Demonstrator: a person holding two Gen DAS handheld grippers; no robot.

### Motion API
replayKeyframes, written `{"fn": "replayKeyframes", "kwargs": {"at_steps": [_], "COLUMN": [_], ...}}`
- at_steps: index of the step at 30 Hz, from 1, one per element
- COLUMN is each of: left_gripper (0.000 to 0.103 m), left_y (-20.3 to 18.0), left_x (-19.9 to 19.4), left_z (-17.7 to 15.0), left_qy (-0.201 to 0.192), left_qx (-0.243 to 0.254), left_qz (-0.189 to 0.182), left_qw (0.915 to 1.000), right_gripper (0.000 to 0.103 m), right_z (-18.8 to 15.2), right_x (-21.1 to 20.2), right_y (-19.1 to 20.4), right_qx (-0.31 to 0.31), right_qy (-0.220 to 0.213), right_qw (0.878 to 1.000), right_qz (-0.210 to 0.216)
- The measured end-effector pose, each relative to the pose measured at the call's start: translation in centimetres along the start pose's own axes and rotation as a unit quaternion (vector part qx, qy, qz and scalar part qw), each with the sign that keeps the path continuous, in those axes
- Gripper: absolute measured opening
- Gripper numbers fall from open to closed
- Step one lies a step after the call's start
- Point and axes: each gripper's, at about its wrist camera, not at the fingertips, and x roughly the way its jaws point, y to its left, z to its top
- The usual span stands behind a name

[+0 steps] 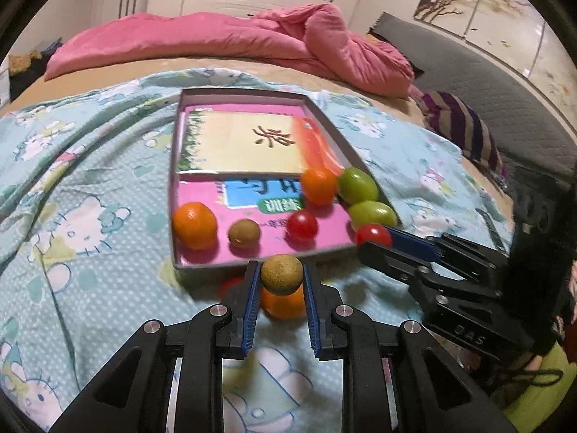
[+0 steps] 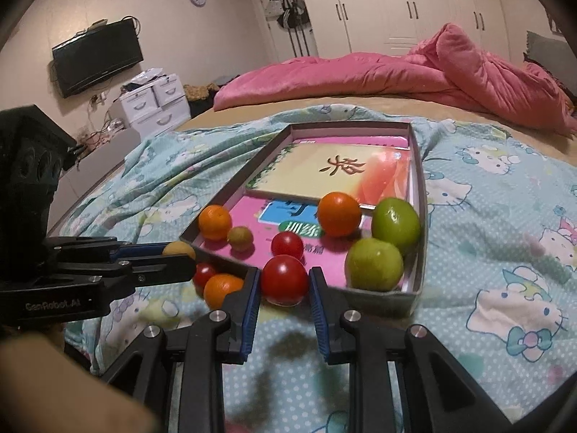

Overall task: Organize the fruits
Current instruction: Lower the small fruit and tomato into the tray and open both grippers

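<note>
My left gripper (image 1: 281,276) is shut on a brown round fruit (image 1: 282,275), held above the bedsheet just before the grey box (image 1: 173,187). My right gripper (image 2: 284,281) is shut on a red tomato (image 2: 284,280) at the box's near edge; it also shows in the left wrist view (image 1: 373,235). Inside the box lie two oranges (image 1: 194,225) (image 1: 318,184), a small brown fruit (image 1: 244,233), a tomato (image 1: 302,224) and two green fruits (image 1: 357,184) (image 1: 371,213). An orange (image 1: 285,305) and a tomato (image 2: 204,273) lie on the sheet outside the box.
Books (image 1: 238,140) fill the back of the box. A pink quilt (image 1: 230,39) lies across the far bed. The blue cartoon sheet (image 1: 79,195) surrounds the box. A striped cushion (image 1: 458,126) is at the right. A drawer unit (image 2: 158,104) and TV (image 2: 97,56) stand at the left wall.
</note>
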Motion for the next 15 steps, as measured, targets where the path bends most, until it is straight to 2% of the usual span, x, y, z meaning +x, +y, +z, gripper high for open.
{"fn": "replayKeyframes", "kwargs": {"at_steps": [6,15], "left_gripper": [0.023,0.023], "left_y": [-0.3,-0.6], "left_x": [1.8,4.1], "left_z": [1.2,1.8], "left_qy": [0.006,0.029], "left_qx": [0.010,0.005], "left_qz": [0.018,0.021], "left_qw": [0.9998,0.9994], "right_gripper": [0.027,0.027], "right_z": [0.6,0.9], "right_x": [0.8,1.5], "right_y": [0.2,0.0], "right_qx": [-0.010,-0.017], "right_qy": [-0.003,-0.004], "right_qw": [1.000,0.999], "right_qz": [-0.014,-0.033]}}
